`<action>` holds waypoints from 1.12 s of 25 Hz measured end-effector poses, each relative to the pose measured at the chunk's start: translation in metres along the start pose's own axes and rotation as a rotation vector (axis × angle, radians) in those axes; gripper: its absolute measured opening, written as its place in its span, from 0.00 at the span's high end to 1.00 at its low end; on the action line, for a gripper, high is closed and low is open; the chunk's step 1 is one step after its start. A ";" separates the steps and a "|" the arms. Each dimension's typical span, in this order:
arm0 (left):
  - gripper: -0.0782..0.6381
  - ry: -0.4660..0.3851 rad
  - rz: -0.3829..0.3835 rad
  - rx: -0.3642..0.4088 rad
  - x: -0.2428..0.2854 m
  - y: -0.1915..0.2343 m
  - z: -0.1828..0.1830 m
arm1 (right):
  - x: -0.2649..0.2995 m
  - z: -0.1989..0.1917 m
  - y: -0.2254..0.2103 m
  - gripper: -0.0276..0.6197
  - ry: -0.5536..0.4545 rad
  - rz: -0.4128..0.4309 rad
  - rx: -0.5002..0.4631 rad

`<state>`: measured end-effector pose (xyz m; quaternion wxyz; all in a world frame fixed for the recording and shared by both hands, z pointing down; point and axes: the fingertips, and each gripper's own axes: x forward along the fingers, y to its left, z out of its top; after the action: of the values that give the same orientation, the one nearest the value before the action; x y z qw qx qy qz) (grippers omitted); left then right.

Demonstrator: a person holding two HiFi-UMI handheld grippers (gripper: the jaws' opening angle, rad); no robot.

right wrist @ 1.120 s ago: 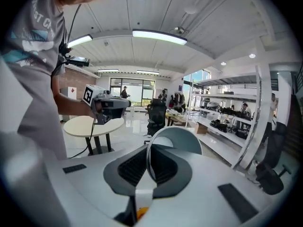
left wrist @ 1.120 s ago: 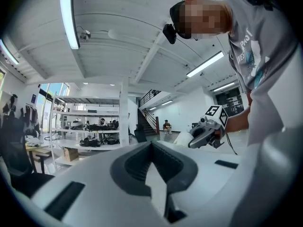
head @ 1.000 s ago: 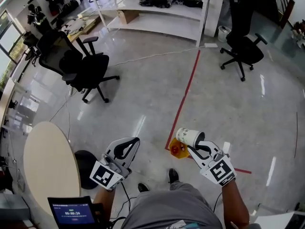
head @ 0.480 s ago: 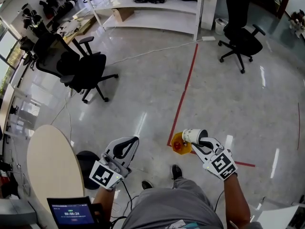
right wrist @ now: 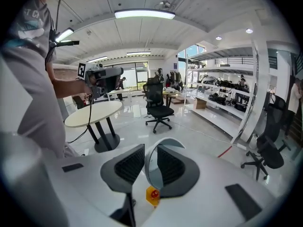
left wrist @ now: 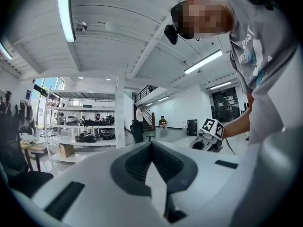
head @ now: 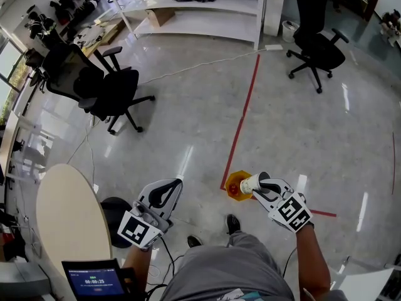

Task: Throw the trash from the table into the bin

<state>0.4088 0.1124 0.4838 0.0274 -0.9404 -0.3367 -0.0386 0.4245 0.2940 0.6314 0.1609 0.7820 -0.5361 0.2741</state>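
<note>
At the near left the round surface (head: 62, 212) is seen, and just right of it the left claw (head: 171, 189) is held level, with its jaws brought together and nothing between them. Further right, on the floor beside the red line (head: 240, 127), the small orange bin (head: 233, 185) stands, and the paper cup (head: 249, 184) is tipped just above its mouth. For a good drop, the cup should be kept centred over the opening and released low, because the bin looks narrow and a light cup may be expected to bounce off the rim. At the right, the right claw (head: 263, 182) has just been opening. Its jaws are a little apart, the wall of the cup is between them, and it seems not to be pinched firmly.
</note>
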 end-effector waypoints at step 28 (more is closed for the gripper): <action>0.83 -0.002 0.022 0.008 -0.005 -0.003 -0.001 | -0.002 0.017 -0.008 0.83 -0.034 -0.013 0.003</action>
<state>0.4029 0.1116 0.4849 0.0314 -0.9441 -0.3263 -0.0359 0.4359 0.2894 0.6172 0.1525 0.7902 -0.5334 0.2605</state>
